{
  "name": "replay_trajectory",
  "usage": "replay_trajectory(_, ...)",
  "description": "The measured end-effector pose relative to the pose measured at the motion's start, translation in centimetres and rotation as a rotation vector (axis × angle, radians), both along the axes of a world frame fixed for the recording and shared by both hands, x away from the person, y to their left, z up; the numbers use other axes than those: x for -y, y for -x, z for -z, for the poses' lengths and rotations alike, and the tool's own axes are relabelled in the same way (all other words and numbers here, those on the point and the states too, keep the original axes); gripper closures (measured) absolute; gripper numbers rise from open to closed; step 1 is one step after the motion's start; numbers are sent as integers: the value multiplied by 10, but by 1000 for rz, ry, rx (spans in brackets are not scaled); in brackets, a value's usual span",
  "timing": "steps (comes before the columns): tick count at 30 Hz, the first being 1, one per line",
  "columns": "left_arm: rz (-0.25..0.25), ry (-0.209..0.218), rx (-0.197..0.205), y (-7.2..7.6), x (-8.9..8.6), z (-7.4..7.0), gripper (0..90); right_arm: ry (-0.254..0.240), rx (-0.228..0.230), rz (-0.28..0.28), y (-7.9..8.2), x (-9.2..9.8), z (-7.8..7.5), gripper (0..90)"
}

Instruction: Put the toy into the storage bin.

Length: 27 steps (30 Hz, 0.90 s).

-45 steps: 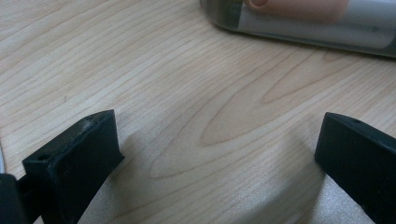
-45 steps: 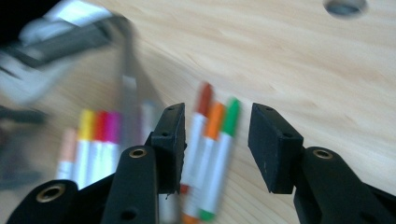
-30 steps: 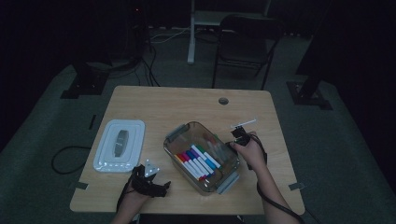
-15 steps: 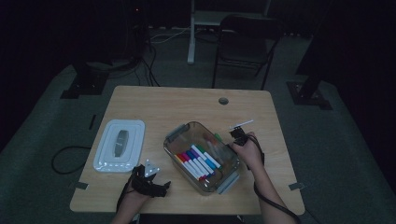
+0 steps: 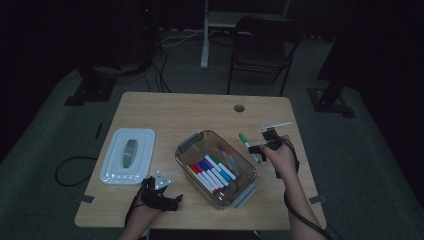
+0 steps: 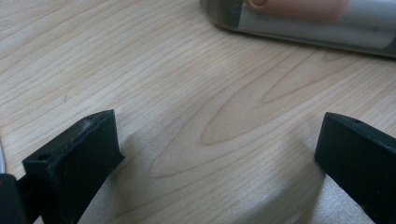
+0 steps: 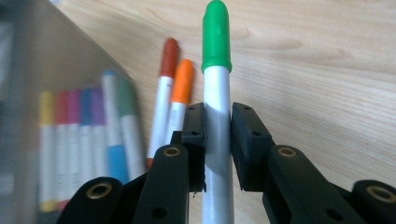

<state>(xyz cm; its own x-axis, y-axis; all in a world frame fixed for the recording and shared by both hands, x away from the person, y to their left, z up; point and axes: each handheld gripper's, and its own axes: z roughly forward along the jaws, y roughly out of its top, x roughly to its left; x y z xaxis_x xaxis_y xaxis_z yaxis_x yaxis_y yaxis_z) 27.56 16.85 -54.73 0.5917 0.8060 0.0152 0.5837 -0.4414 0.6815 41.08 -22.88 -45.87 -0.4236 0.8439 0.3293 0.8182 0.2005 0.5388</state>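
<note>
A dark room is surrounding the pale wooden tabletop (image 5: 170,112), with grey carpet (image 5: 45,150) lying under it and a black cable (image 5: 70,167) curling on the floor at the far left. Behind the tabletop, a black folding chair (image 5: 262,47) is standing beside a white post (image 5: 205,35), and more cables are trailing across the carpet there.

At the left of the tabletop a white lid (image 5: 127,156) is lying flat. Just in front of it, near the front edge, the left tongs (image 5: 167,200) are resting low over bare wood, their jaws standing wide apart with nothing between them (the left gripper view is showing only wood grain there, with the container's rim at the top).

In the middle, a clear container (image 5: 216,170) is sitting at an angle, holding a row of coloured markers (image 5: 207,172), while an orange marker (image 7: 180,100) and a red-brown one (image 7: 163,93) are lying inside as well, apart from the row.

To the right of the container, the right tongs (image 5: 260,148) are clamped on a green-capped marker (image 5: 248,146), their pads pressing on its white barrel and the cap pointing away from the hand. The marker is sitting just beside the container's right wall, raised above the wood. A small round hole (image 5: 239,108) is showing in the tabletop farther back.
</note>
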Motion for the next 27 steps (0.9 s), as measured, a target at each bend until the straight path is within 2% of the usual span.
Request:
replay_trajectory(2, -1, 1, 0, 0, 0, 0, 6, -12, 2, 0, 1, 1, -4, 763)
replay_trajectory(5, 0, 0, 0, 0, 0, 0, 6, -54, 41, 1, 7, 4, -24, 763)
replay_trajectory(11, -1, 1, 2, 0, 0, 0, 6, -80, 92, -46, 21, -6, -52, 764)
replay_trajectory(18, -1, 1, 1, 0, 0, 0, 6, -164, 151, -154, 37, -36, -78, 763)
replay_trajectory(22, 0, 0, 0, 0, 0, 0, 6, -154, 180, -226, 47, -57, -87, 764)
replay_trajectory(23, 0, 0, 0, 0, 0, 0, 6, -168, 182, -247, 49, -64, -89, 764)
replay_trajectory(27, 0, -1, 0, 0, 0, 0, 6, -167, 162, -301, 54, -83, -86, 764)
